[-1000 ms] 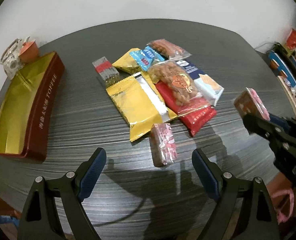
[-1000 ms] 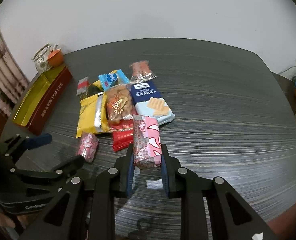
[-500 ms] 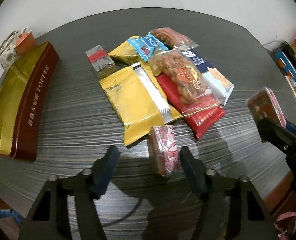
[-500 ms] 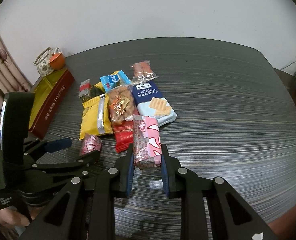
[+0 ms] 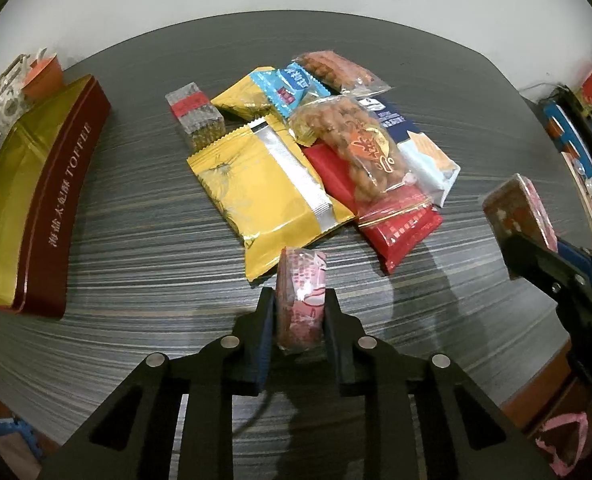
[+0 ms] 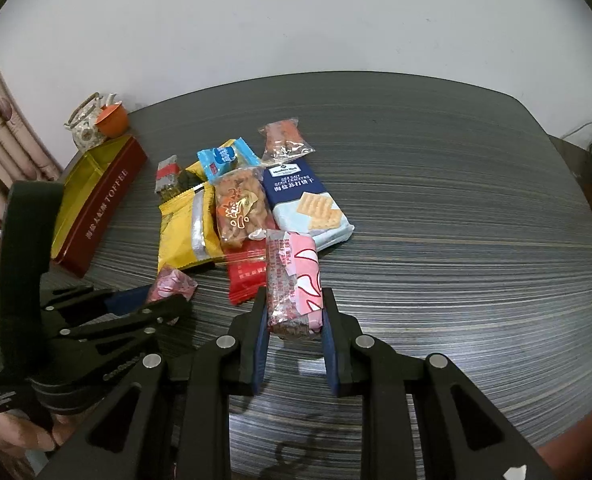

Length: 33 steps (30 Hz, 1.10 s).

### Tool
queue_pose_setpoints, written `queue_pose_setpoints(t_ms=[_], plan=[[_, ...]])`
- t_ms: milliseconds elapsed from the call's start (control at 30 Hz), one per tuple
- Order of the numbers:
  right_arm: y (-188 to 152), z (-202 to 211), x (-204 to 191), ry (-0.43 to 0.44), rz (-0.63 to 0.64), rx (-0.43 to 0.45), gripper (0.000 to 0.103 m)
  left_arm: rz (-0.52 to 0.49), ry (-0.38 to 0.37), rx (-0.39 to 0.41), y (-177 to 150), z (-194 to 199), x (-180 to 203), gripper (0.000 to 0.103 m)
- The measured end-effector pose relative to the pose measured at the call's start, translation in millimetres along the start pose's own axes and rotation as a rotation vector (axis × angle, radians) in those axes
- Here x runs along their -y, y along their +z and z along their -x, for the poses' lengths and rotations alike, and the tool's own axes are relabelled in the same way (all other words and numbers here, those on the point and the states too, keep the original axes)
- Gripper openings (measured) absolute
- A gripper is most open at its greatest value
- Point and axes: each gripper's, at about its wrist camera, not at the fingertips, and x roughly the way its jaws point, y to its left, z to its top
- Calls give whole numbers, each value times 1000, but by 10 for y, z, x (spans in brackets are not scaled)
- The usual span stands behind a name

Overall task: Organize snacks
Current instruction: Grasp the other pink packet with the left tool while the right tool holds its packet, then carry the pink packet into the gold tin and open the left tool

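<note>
1. The left gripper [image 5: 299,312] is clenched on a small pink candy packet [image 5: 300,300], pads pressed to both of its sides; the packet sits just in front of the snack pile [image 5: 316,168], at the near corner of the big yellow pouch [image 5: 263,196]
2. The right gripper [image 6: 293,312] is grasping a pink-and-brown wrapped bar [image 6: 291,284], held end-on between the blue pads, on the near side of the pile beside the red packet [image 6: 247,276]
3. Step in hand, as I judge it: both picks look made, and carrying to the container comes next
4. The likely target is the open gold-lined toffee tin [image 5: 27,192], well to the left of the pile; the left packet has the shorter path, so lifting it and swinging it left over the tin's red wall seems the sensible move
5. The next move calls for a firm grip on slippery film and for keeping the two tools from crossing, since the right one must pass the left
6. Only the left view shows the tin's full length, and the right gripper's bar from its brown end [image 5: 516,208]
7. Only the right view shows the left tool's whole body [image 6: 75,320], the cracker pack's printed face [image 6: 304,200], and the teapot [image 6: 85,128] behind the tin
8. Whether the candy packet rests on the table [image 5: 135,260] or is just off it, I cannot tell
</note>
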Motion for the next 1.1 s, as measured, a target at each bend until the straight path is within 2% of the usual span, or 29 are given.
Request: queue_pose_setpoints(t_ms=[300,800,933,1100], plan=[[9,-43,4,-11,4,-2,21,-26,10,26,-36,169,6,23],[-7,-70,-6,-24,17,1,21,-28,-20,90,-13,546,-62,23],[-10,-73,-7,-28,18,4,21,-18,-12,121,53,665,-183,22],[-11,-81,-1,-36,19,11,21,7,39,171,160,841,-517,22]])
